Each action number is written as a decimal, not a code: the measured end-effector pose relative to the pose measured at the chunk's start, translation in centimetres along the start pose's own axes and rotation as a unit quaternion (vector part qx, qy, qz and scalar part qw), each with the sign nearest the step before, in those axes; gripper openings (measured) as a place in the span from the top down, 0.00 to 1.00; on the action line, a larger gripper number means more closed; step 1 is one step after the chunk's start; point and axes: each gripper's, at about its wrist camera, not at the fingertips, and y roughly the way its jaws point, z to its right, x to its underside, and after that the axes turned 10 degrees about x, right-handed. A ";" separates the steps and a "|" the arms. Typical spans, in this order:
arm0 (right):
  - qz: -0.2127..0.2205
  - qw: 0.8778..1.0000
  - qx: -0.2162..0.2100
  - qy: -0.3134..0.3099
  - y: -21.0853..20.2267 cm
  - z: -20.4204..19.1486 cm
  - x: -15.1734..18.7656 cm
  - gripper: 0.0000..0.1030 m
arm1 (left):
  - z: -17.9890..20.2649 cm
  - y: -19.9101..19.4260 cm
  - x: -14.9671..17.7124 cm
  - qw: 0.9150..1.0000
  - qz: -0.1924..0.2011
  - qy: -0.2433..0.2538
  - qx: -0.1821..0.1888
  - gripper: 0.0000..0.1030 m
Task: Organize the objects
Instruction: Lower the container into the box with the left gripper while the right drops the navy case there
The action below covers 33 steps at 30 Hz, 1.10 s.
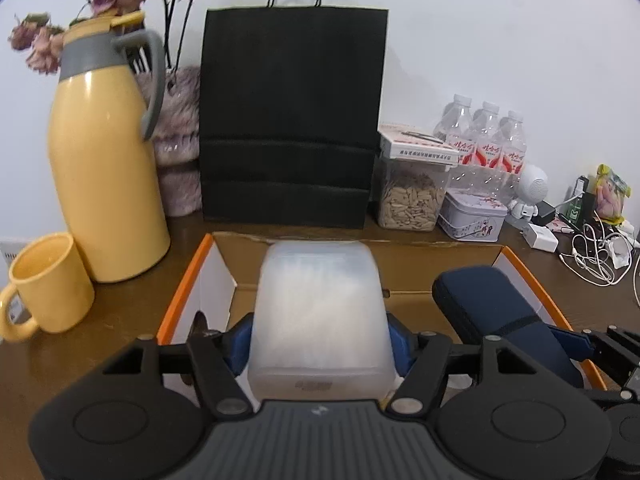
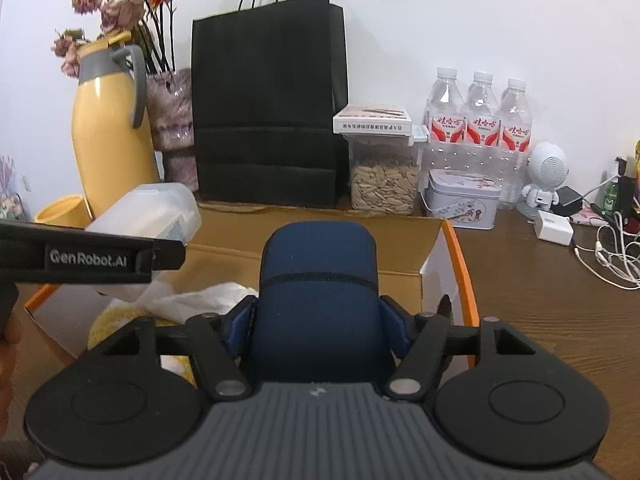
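A translucent white plastic box (image 1: 320,304) lies between the blue pads of my left gripper (image 1: 320,340), over the left half of an open cardboard box (image 1: 180,300) with orange edges. The pads stand right beside its sides, and I see no squeeze. A navy zip case (image 2: 320,292) sits the same way between the pads of my right gripper (image 2: 320,328), over the cardboard box's (image 2: 460,264) right half. In the right wrist view the white box (image 2: 148,216) tilts up beside the left gripper's black finger (image 2: 100,256). Crumpled white plastic (image 2: 200,300) and something yellow (image 2: 104,324) lie inside.
A black paper bag (image 1: 292,120) stands behind the cardboard box. At the left are a yellow jug (image 1: 104,160), a yellow mug (image 1: 48,280) and a vase of dried flowers (image 1: 180,152). At the right are a seed jar (image 1: 408,196), a tin (image 1: 472,216), water bottles (image 1: 484,140), chargers and cables (image 1: 592,252).
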 end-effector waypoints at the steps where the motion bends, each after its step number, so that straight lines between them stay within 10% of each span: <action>1: 0.003 1.000 0.004 -0.003 -0.1 -0.1 0.0 0.20 | -0.1 0.0 -0.1 1.000 -0.001 -0.001 -0.005 0.11; 2: 0.008 1.000 0.009 -0.006 -0.2 -0.2 0.0 0.00 | -0.1 -0.1 -0.1 1.000 0.002 0.000 -0.012 0.00; 33: 0.030 0.999 0.016 -0.019 -2.6 -0.9 0.1 0.00 | 0.4 -3.2 0.1 0.999 0.035 0.017 -0.010 0.00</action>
